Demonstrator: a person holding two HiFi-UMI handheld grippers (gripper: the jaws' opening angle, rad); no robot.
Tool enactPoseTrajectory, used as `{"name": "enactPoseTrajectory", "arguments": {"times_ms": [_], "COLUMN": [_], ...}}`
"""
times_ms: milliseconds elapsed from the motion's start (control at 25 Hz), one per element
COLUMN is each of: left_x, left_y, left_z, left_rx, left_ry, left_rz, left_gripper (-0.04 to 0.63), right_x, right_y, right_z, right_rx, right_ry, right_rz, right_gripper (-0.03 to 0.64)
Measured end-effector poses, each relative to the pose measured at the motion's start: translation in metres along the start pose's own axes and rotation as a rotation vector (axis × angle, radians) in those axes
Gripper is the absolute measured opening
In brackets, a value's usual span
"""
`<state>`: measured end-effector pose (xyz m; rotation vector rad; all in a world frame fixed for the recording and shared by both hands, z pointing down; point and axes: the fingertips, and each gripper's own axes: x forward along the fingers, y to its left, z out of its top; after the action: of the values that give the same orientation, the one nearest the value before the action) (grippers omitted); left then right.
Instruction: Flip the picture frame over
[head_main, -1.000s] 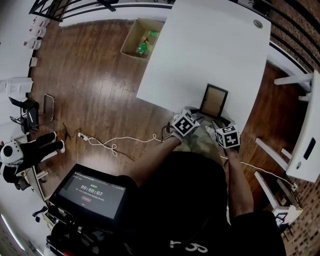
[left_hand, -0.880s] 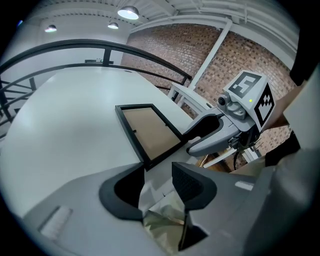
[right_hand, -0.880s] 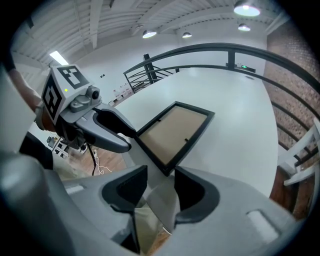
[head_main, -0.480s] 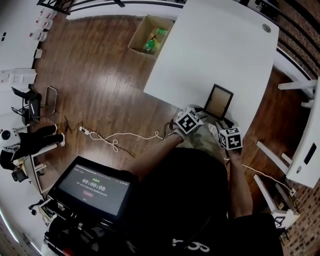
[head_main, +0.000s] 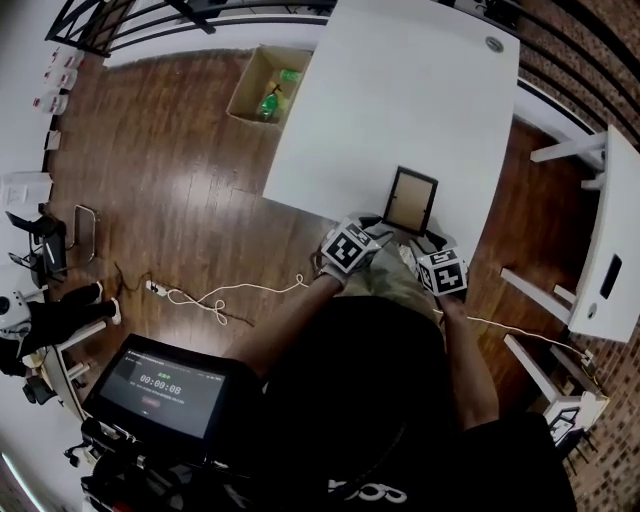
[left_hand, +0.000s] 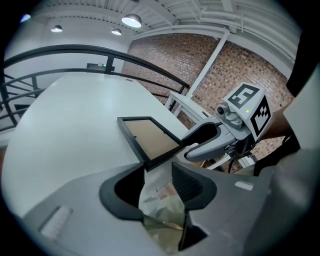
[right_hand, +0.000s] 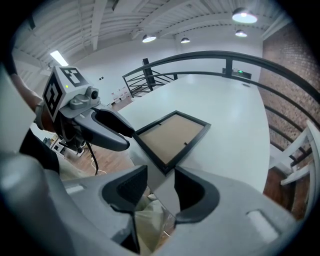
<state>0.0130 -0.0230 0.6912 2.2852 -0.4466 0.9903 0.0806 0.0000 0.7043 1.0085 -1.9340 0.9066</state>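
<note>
At the near edge of the white table (head_main: 400, 90), the left gripper (left_hand: 157, 172) and right gripper (right_hand: 161, 180) hang side by side, both with jaws spread and released; just beyond them the picture frame (head_main: 411, 200) lies flat, brown backing up

Picture frame (head_main: 411, 200): small, rectangular, with a thin black border. Brown backing (right_hand: 172, 136) faces up, small tabs showing at its edges. Lies flat on the white table (head_main: 400, 90), close to the table's near edge, slightly askew to it.
</note>
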Motion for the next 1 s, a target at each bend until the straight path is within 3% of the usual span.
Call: {"name": "enactPoseTrajectory", "arguments": {"times_ms": [320, 1000], "left_x": [-0.024, -0.052], "left_y": [-0.018, -0.032], "left_z": [0.018, 0.049], "left_rx": [0.037, 0.038], "left_ry": [-0.024, -0.128], "left_rz": [-0.028, -0.03], "left_gripper": [0.175, 0.176], "right_x": [-0.034, -0.068], "right_y": [0.006, 0.008], "right_z": [0.016, 0.042], "right_rx": [0.007, -0.062], "right_ry": [-0.023, -0.053], "right_rz": [-0.045, -0.075], "right_gripper": [0.152, 0.172]}}
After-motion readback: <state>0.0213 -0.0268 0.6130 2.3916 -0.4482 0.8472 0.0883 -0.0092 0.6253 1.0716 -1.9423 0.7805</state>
